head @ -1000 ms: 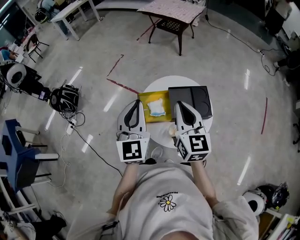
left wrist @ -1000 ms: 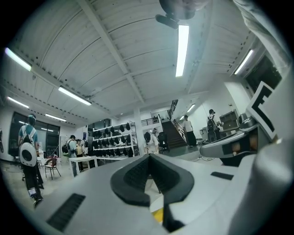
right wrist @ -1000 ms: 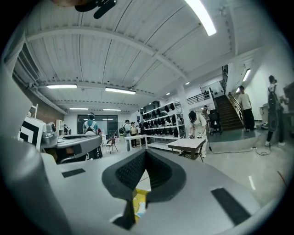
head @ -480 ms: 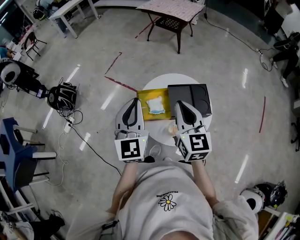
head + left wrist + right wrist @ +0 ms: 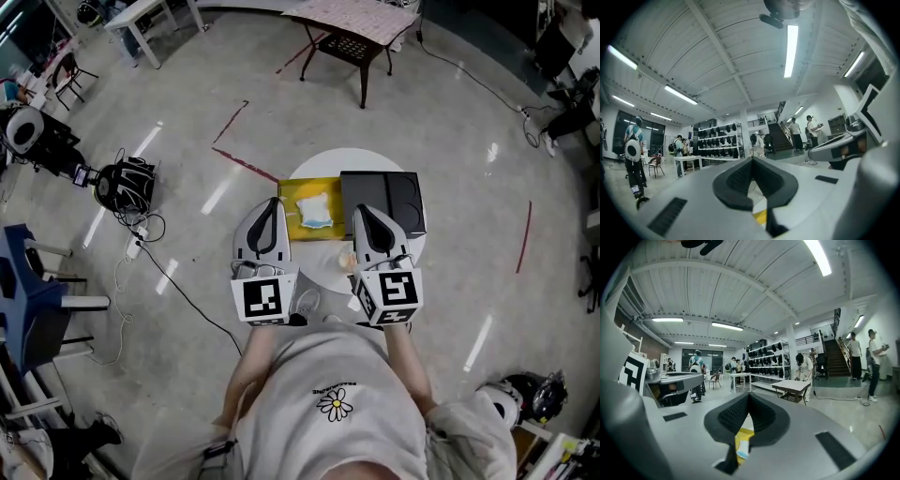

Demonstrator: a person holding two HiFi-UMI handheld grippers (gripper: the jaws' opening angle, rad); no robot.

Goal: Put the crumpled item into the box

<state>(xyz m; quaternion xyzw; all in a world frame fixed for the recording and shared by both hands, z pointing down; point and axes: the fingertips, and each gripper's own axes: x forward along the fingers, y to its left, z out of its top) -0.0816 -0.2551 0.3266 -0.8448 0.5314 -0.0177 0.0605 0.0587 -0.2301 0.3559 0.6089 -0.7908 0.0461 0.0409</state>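
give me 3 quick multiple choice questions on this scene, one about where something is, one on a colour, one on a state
1. Where does the crumpled item lie?
A. in the box
B. on the yellow sheet
C. on the floor

2. What colour is the box?
A. red
B. white
C. black

3. How do the right gripper's jaws stand?
A. shut, empty
B. wide open
C. clamped on the crumpled item

Answers: 1 B, it rests on the yellow sheet beside the box. 2 C, the head view shows it black all over. 3 A, the right gripper view shows the jaws together with nothing between them.
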